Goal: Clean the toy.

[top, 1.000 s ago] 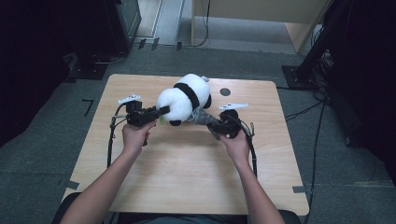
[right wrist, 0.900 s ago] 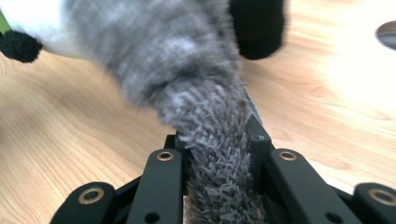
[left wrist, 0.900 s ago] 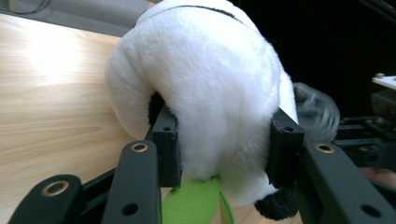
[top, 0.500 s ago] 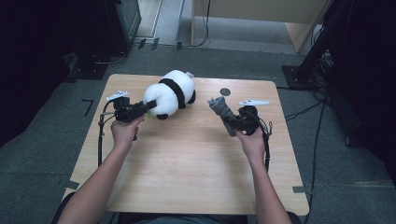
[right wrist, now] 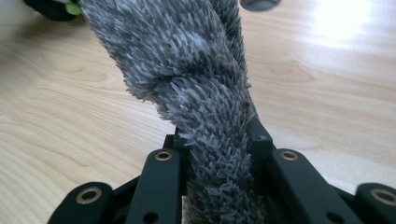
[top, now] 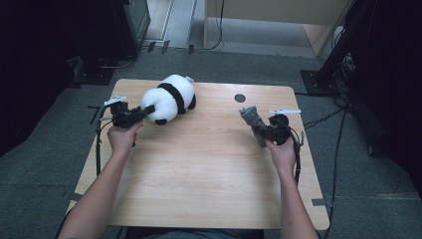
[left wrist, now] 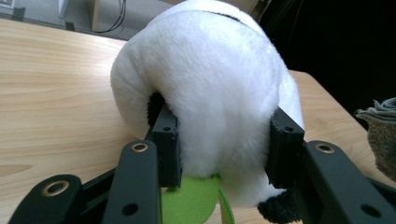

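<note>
A white and black plush panda [top: 168, 98] lies at the back left of the wooden table [top: 199, 164]. My left gripper [top: 144, 113] is shut on its white body [left wrist: 219, 107], and a green piece [left wrist: 191, 200] shows under the plush between the jaws. At the right side of the table my right gripper [top: 255, 127] is shut on a grey fuzzy cloth [top: 250, 118], which stands up from the jaws [right wrist: 205, 93]. The two grippers are far apart.
A round dark hole [top: 240, 98] sits in the tabletop near the back right. Cables trail off both table sides onto the grey floor. Dark equipment stands at the back left and right, and a wooden cabinet at the back.
Both hands have moved apart. The left gripper carried the panda to the left; the right gripper took the grey cloth to the right, away from the panda.
</note>
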`<state>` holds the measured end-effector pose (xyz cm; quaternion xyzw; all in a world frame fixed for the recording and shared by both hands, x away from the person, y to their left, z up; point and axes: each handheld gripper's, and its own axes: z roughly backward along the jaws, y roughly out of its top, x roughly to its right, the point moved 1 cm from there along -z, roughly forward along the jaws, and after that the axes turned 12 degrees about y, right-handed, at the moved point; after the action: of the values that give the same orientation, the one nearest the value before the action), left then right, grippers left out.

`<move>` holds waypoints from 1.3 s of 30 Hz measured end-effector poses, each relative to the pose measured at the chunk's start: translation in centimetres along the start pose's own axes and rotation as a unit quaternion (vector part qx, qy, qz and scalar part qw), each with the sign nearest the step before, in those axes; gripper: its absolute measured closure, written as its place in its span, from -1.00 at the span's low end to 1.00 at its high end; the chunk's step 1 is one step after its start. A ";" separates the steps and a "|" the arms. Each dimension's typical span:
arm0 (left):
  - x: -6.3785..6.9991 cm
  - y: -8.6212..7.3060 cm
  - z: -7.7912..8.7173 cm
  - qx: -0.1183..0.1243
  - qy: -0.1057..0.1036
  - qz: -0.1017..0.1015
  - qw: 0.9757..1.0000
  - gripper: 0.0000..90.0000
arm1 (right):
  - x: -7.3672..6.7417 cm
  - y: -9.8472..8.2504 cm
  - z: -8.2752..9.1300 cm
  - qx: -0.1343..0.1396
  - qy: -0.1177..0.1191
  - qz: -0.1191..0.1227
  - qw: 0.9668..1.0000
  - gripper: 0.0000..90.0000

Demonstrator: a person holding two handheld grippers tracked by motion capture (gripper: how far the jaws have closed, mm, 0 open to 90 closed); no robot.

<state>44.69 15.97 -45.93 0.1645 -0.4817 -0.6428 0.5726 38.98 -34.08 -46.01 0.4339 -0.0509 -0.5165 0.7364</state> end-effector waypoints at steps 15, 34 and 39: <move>-1.9 -1.6 -1.6 -0.044 -0.003 -0.040 0.998 0.07 | 2.2 -1.4 -2.9 -0.030 -0.012 -0.004 0.999 0.56; -1.6 -0.6 -1.3 -0.049 0.005 -0.081 0.996 -0.57 | 3.1 -1.4 -3.4 -0.023 -0.005 -0.018 1.000 -0.19; -1.2 0.1 -0.2 -0.037 0.014 -0.108 0.993 -0.54 | 2.5 -0.8 -2.1 0.006 -0.002 -0.006 1.000 -0.31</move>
<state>45.24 17.02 -46.35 0.2034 -0.4292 -0.7155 0.5124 40.65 -34.96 -48.82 0.4380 -0.0529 -0.5218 0.7301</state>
